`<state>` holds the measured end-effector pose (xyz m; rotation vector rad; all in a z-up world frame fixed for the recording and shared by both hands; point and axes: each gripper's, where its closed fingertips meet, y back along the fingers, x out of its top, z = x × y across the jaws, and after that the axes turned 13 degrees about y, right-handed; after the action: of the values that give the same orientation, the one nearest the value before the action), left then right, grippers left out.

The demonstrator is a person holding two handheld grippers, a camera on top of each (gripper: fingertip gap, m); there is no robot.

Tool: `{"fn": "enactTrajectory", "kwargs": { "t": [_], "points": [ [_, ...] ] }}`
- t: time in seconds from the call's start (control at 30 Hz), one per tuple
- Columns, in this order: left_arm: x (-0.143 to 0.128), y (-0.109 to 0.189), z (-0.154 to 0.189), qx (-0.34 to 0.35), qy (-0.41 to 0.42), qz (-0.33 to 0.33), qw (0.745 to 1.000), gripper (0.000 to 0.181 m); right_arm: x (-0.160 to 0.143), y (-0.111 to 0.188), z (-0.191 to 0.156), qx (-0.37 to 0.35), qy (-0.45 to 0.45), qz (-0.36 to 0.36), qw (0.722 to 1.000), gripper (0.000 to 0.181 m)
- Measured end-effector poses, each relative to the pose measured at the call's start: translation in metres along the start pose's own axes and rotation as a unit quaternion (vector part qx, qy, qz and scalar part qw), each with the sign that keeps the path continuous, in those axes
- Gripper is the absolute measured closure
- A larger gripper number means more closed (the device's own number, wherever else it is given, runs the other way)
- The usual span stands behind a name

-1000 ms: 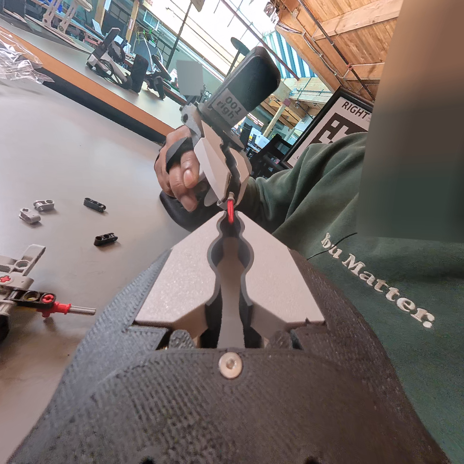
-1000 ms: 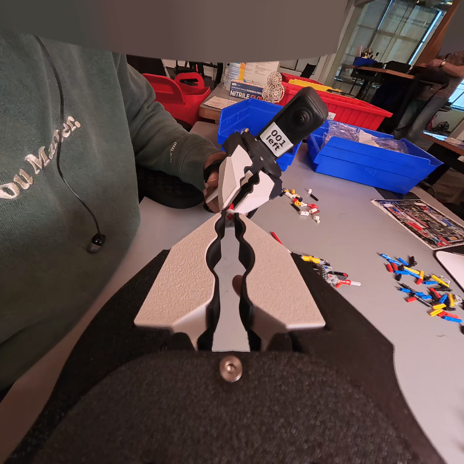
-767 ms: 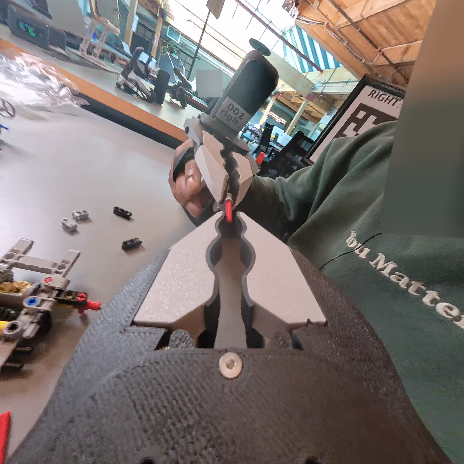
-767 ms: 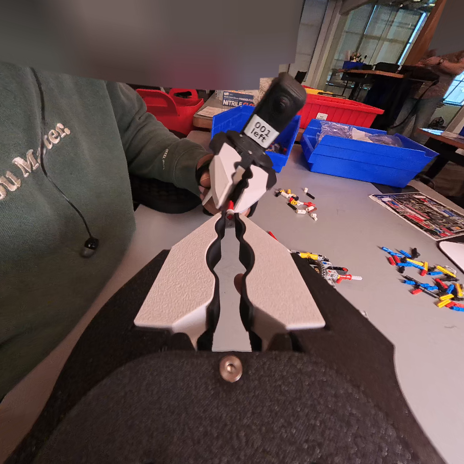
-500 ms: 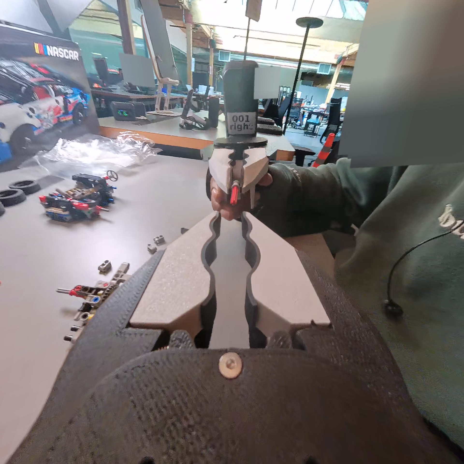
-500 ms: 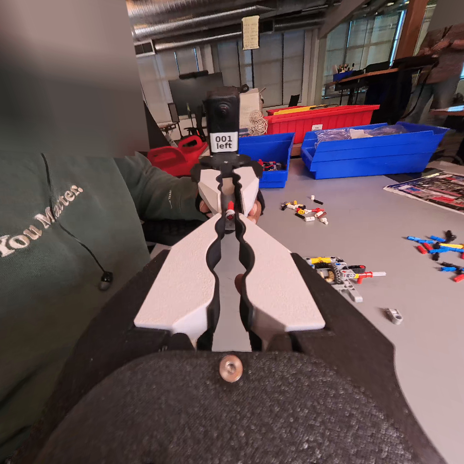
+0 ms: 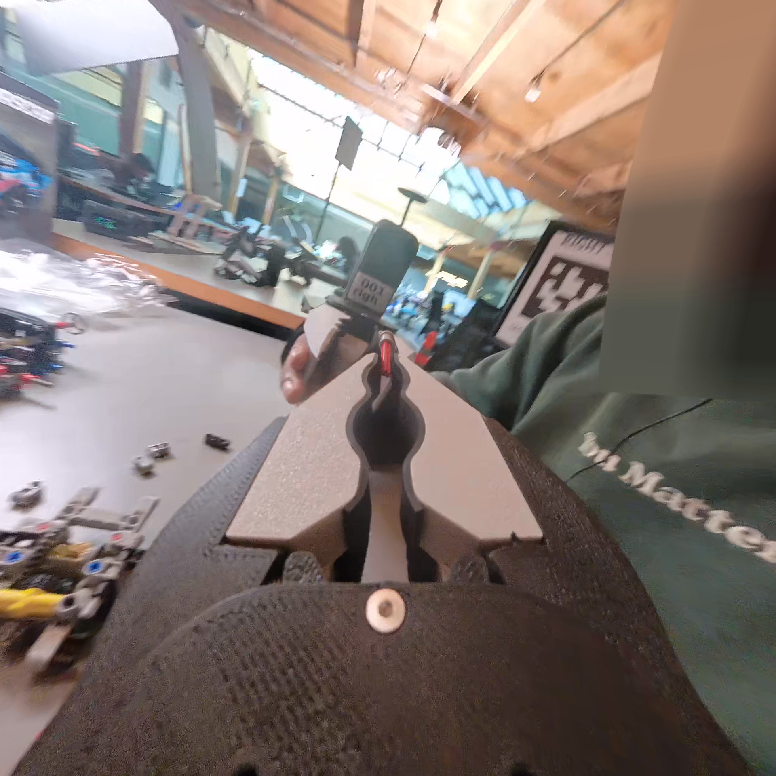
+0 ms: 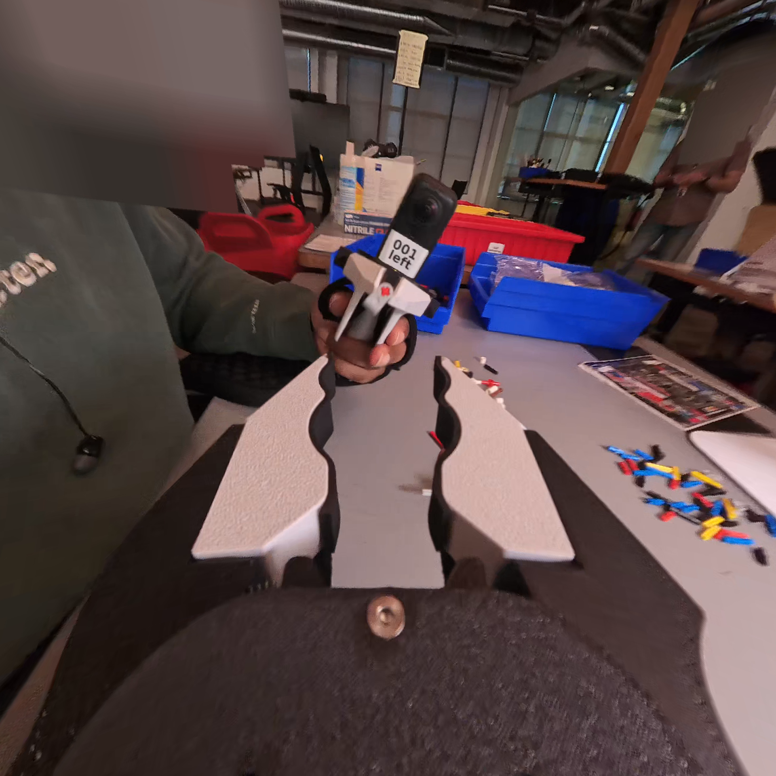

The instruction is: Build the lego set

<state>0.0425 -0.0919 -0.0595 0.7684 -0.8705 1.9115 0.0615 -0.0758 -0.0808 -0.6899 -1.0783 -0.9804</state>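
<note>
Red plastic axle pin (image 7: 385,362) sits clamped at the tips of the left gripper (image 7: 384,371), raised above the grey desk (image 7: 168,378) beside the half-built lego chassis (image 7: 63,558). Right gripper (image 8: 382,369) stands wide apart and empty. With so little pin pinched, I judge a twist could flick it onto the desk.

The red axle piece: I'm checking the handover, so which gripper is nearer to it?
Left. The left gripper has its jaws shut on the red axle piece; the right gripper sits apart from it, jaws open and empty.
</note>
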Motion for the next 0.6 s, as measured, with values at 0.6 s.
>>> {"fn": "enactTrajectory", "kwargs": {
  "t": [0.6],
  "points": [
    [-0.016, -0.002, -0.027, 0.024, 0.049, -0.027, 0.998, 0.179, -0.010, -0.003, 0.005, -0.041, 0.036, -0.056, 0.997, 0.154]
  ]
}}
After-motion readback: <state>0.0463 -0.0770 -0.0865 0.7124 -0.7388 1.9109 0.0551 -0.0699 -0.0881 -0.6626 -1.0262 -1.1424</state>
